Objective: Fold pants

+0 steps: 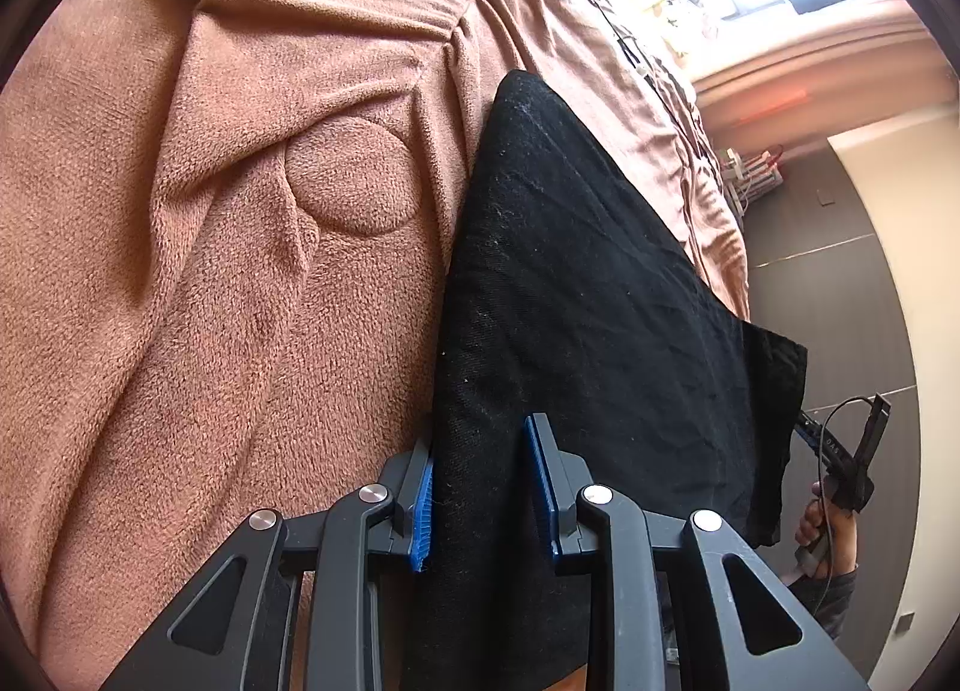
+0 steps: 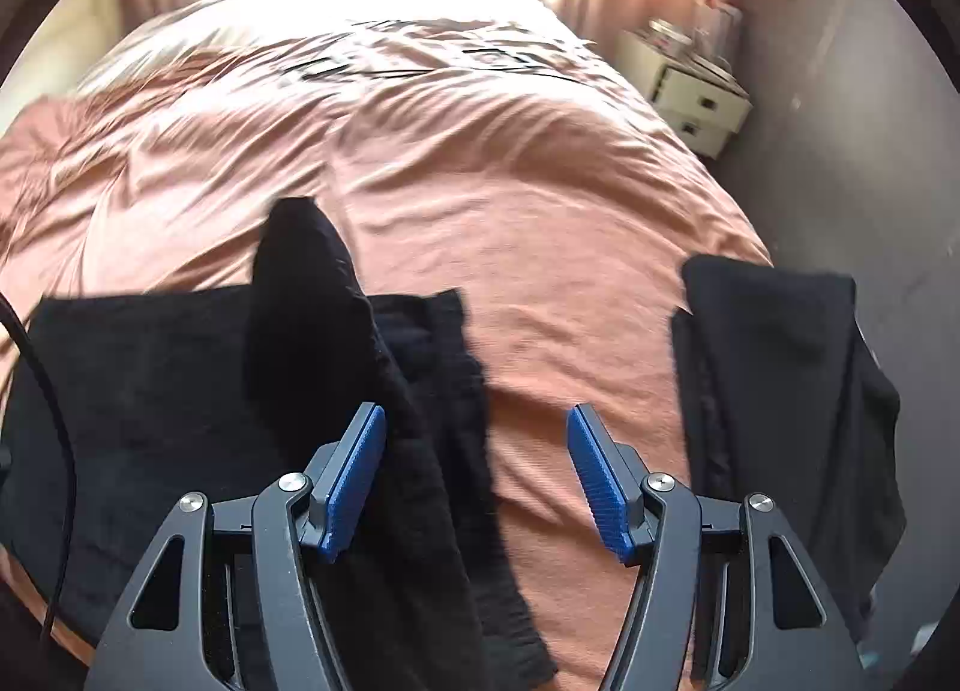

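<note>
Black pants [image 1: 588,283] lie on a brown fleece blanket [image 1: 210,271] that covers a bed. My left gripper [image 1: 480,433] is shut on the near edge of the pants, and black cloth fills the gap between its blue pads. Beyond the far end of the pants, past the bed's edge, a hand holds my right gripper [image 1: 852,439]. The right wrist view is blurred. There my right gripper [image 2: 475,415] stands open over the blanket [image 2: 540,211]. The black pants [image 2: 150,391] lie under its left finger, with one fold raised in a peak [image 2: 300,271].
A second piece of black cloth [image 2: 780,391] lies at the bed's right edge; I cannot tell if it belongs to the same pants. White bedside drawers [image 2: 699,96] stand beyond the bed on a dark floor [image 1: 840,301]. A black cable [image 2: 36,391] hangs at the left.
</note>
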The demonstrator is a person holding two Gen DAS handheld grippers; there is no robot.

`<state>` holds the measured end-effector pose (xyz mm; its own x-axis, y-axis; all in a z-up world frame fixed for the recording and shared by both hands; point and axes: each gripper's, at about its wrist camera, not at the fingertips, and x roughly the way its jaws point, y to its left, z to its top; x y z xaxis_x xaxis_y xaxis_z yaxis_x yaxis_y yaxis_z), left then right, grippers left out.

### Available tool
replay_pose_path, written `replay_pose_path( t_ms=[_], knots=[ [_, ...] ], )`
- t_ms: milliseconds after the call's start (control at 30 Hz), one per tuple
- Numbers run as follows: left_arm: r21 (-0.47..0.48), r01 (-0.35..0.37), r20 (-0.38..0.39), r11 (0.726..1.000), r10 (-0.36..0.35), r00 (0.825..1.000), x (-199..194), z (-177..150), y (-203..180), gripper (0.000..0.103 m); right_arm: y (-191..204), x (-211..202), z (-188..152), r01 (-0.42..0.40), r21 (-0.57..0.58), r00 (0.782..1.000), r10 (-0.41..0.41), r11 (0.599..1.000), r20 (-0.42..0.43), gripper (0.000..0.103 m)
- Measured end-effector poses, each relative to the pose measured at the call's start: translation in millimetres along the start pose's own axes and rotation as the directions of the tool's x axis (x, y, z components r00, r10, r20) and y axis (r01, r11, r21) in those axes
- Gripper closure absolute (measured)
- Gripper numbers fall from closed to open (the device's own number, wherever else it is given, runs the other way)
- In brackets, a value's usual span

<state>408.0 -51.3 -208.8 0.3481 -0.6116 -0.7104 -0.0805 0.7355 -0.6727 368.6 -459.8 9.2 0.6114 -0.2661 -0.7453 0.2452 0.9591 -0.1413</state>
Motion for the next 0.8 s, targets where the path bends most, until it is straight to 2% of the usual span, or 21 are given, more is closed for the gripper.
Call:
replay_pose_path(
  t_ms=[100, 200, 333, 567, 667, 733, 800],
  knots=[
    [-0.003, -0.001, -0.001, 1.0, 0.001, 1.0, 0.2, 0.2, -0.1, 0.075, -25.0, -5.0, -3.5, -0.03, 0.099, 1.0, 0.029, 0.995, 0.003, 0.042],
    [-0.008, -0.003, -0.001, 1.0, 0.003, 1.0, 0.5, 0.7, 0.1, 0.075, -36.8, -8.9, -9.3, -0.074, 0.135, 0.997, 0.073, 0.988, 0.013, 0.042],
    [-0.012, -0.002, 0.001, 1.0, 0.002, 1.0, 1.2, 2.5, 0.9, 0.074, -42.9, -11.8, -20.5, -0.153, 0.158, 0.988, 0.154, 0.976, 0.007, 0.042],
    [-0.02, 0.0, -0.005, 1.0, 0.0, 1.0, 2.0, 4.1, 1.7, 0.074, -52.1, 9.7, -28.5, -0.294, 0.179, 0.952, 0.305, 0.939, -0.035, 0.042],
    [-0.019, -0.004, -0.004, 1.0, 0.003, 1.0, 2.2, 4.2, 0.9, 0.074, -51.6, 26.1, -28.9, -0.319, 0.166, 0.939, 0.335, 0.933, -0.08, 0.042],
    [-0.022, -0.004, -0.006, 1.0, 0.004, 1.0, 2.6, 5.3, 0.9, 0.073, -48.1, 38.5, -29.8, -0.309, 0.142, 0.939, 0.325, 0.94, -0.112, 0.042],
    [-0.024, -0.004, -0.006, 1.0, 0.004, 1.0, 3.2, 6.5, 0.6, 0.073, -48.9, 47.4, -31.0, -0.271, 0.123, 0.949, 0.286, 0.955, -0.131, 0.076]
  ],
)
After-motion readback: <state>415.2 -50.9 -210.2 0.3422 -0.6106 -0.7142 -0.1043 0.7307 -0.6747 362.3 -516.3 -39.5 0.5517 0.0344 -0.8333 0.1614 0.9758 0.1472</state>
